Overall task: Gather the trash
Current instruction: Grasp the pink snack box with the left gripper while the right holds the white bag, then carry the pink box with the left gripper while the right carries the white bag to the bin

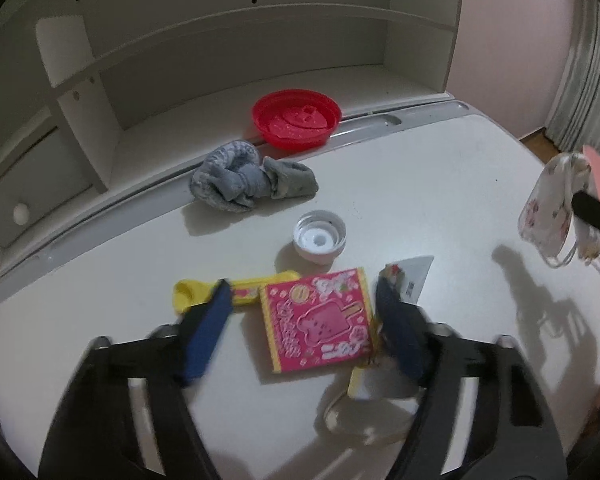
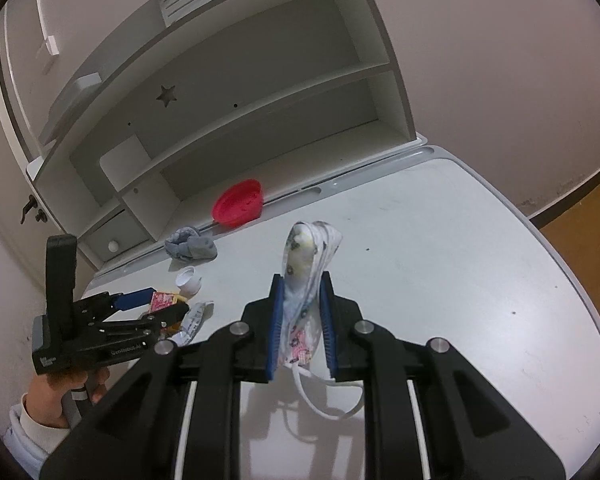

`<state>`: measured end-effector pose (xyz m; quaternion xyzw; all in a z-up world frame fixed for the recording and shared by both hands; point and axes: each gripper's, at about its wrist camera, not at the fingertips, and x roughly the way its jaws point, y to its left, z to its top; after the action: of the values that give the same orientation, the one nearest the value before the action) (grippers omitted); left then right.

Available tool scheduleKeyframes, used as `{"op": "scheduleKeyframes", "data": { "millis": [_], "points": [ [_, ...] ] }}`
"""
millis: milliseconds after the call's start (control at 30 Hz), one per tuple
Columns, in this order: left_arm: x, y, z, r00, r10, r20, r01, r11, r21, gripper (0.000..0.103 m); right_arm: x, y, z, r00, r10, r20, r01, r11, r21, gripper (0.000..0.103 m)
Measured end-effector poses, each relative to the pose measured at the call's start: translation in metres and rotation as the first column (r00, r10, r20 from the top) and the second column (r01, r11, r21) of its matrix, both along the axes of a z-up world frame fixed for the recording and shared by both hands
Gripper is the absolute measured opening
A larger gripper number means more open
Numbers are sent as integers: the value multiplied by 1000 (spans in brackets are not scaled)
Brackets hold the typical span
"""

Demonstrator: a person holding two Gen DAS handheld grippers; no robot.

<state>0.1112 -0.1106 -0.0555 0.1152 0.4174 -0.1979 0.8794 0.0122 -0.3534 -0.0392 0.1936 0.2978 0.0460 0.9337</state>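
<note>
My left gripper (image 1: 304, 292) is open, its blue fingers on either side of a pink popsicle box (image 1: 318, 318) lying flat on the white desk (image 1: 440, 184). A yellow wrapper (image 1: 204, 294), a white bottle cap (image 1: 320, 236) and a torn white wrapper (image 1: 414, 276) lie around the box. My right gripper (image 2: 302, 284) is shut on a white patterned face mask (image 2: 306, 264) and holds it above the desk; the mask also shows in the left wrist view (image 1: 548, 208). The left gripper (image 2: 156, 306) shows in the right wrist view, low over the box (image 2: 162, 300).
A crumpled grey sock (image 1: 244, 176) lies behind the cap. A red round lid (image 1: 296, 118) sits at the desk's back groove. A white shelf unit (image 1: 220, 52) stands behind. The desk's right edge drops to a wooden floor (image 2: 580, 216).
</note>
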Motion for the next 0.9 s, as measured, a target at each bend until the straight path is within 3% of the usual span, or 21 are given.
{"op": "scheduleKeyframes", "data": {
  "millis": [100,533,667,733,833,900],
  "points": [
    [-6,10,2,999,-27,-38,24,997,-73,52,-6,-4,0,1000,-10,4,10,1000,-1,18],
    [-38,27,40,999,-13,43,17,996,-86,52,-22,-5,-2,1000,-14,8,14,1000,22,18],
    [-59,5,58,994,-94,64,102,985,-142,52,-56,-23,23,987,-82,136,76,996,50,18],
    [-75,-19,71,982,-163,91,177,969,-170,52,-79,-40,40,973,-123,194,115,992,50,18],
    [-112,-72,95,938,-315,143,340,919,-203,52,-124,-75,64,948,-203,243,207,978,9,18],
    [-145,-119,102,883,-444,155,469,853,-228,52,-165,-109,71,930,-273,248,281,960,1,18]
  ]
}}
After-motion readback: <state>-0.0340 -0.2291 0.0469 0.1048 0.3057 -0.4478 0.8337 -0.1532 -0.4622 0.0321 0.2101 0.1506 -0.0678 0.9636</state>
